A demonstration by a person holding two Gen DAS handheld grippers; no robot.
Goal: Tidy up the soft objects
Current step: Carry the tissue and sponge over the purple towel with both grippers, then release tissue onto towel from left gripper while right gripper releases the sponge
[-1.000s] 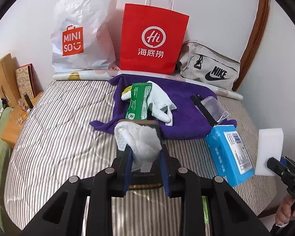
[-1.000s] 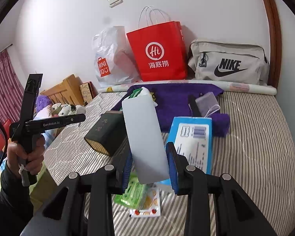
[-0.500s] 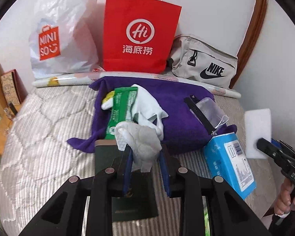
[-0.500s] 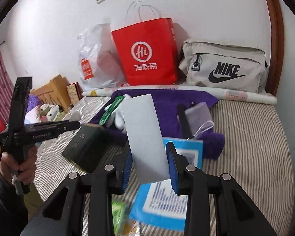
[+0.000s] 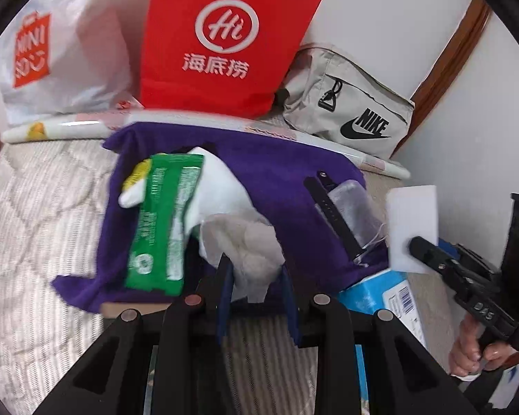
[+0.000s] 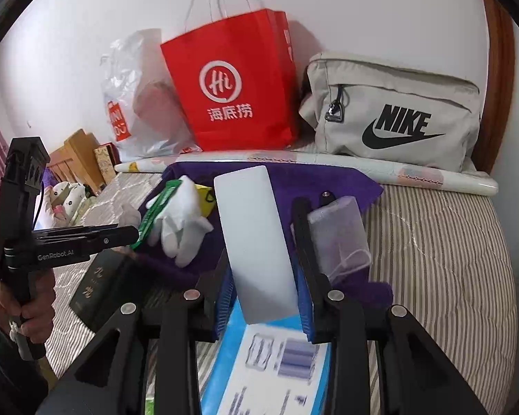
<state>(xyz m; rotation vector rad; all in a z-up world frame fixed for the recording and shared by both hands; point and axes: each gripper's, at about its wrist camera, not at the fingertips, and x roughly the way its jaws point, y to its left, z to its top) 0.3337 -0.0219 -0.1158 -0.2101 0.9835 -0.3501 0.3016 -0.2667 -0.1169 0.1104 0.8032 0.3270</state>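
You have carried both grippers forward over the bed toward the purple towel [image 5: 287,186]. Your left gripper [image 5: 256,297], clamped on the crumpled white tissue [image 5: 245,245], now hangs over the towel's near edge, just beside the green packet [image 5: 162,221]; a second ago it was over the striped bedding short of the towel. The dark green box [image 6: 103,283] has slipped almost wholly under it. Your right gripper [image 6: 264,304], gripping the white sponge block [image 6: 256,242], has advanced over the blue box [image 6: 270,366], closer to the towel.

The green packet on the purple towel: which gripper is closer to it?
Left. The left gripper, clamping a crumpled tissue, hovers right beside the green packet. The right gripper, holding a white sponge, is farther off.
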